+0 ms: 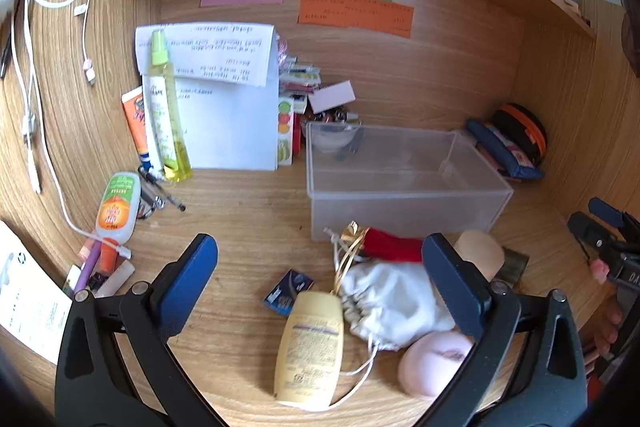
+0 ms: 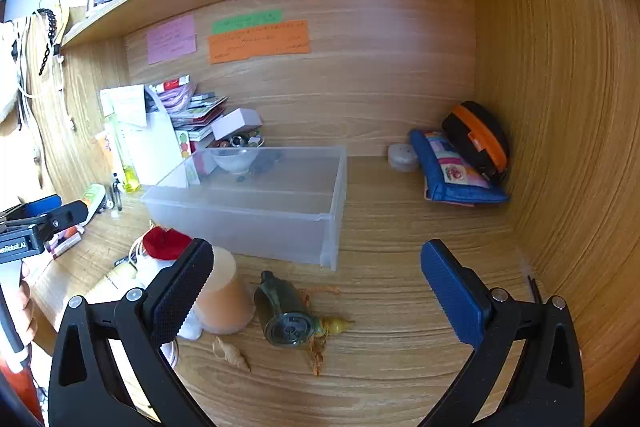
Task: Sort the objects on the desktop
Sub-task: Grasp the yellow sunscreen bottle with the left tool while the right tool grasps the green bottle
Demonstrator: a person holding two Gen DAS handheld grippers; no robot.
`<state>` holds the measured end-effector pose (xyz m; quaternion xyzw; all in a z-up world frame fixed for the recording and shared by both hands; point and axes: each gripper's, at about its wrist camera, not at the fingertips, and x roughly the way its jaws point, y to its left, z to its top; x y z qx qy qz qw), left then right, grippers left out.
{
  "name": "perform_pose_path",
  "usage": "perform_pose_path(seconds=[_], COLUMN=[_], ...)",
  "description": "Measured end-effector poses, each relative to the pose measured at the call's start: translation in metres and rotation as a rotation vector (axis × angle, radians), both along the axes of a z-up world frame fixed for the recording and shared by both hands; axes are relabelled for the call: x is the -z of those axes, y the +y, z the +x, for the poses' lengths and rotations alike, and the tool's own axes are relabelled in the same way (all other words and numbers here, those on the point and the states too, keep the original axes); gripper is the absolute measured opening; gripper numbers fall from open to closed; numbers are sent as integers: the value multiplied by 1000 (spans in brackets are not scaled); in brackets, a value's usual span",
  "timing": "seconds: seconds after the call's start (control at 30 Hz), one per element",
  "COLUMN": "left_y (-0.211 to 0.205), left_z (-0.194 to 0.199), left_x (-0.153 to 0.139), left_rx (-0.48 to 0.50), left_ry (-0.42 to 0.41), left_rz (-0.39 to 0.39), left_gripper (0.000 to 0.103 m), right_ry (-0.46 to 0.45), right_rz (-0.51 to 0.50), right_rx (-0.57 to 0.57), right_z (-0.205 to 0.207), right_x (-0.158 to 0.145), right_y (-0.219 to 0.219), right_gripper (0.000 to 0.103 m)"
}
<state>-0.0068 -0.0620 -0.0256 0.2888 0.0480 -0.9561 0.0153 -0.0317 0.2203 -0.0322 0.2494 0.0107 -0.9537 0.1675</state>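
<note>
Sorting barely begun, by the look of it. Left wrist view: left gripper [image 1: 320, 275] spread wide, holding nothing; between its fingers lie a cream bottle [image 1: 310, 345], a small blue box [image 1: 288, 291] and a white drawstring pouch [image 1: 394, 301]; beyond them, the clear bin [image 1: 404, 183], nearly empty save a small bowl [image 1: 334, 137]. Right wrist view: right gripper [image 2: 316, 277] likewise wide and empty; between its fingers a dark green bottle [image 2: 286, 311], a shell [image 2: 232, 353] near the left finger, an orange cup [image 2: 224, 297] beside that finger. All loose items remain unsorted.
</note>
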Motion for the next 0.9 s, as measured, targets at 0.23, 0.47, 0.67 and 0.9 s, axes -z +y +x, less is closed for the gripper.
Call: perform_pose_path(seconds=[0.23, 0.47, 0.67, 0.9], left_y=[-2, -8, -10, -15], left_z=[7, 11, 8, -2], left_x=[30, 56, 71, 88], left_rx=[27, 26, 26, 17], left_ry=[-88, -160, -202, -258], left_rz=[-18, -24, -13, -9], left_gripper=[103, 103, 103, 84], right_ry=[-39, -97, -161, -194], right_rz=[32, 103, 150, 197], right_rx=[-32, -88, -141, -199], right_z=[0, -1, -12, -22], right_x=[18, 45, 64, 75], right_y=[-1, -9, -20, -34], right_gripper=[103, 96, 79, 65])
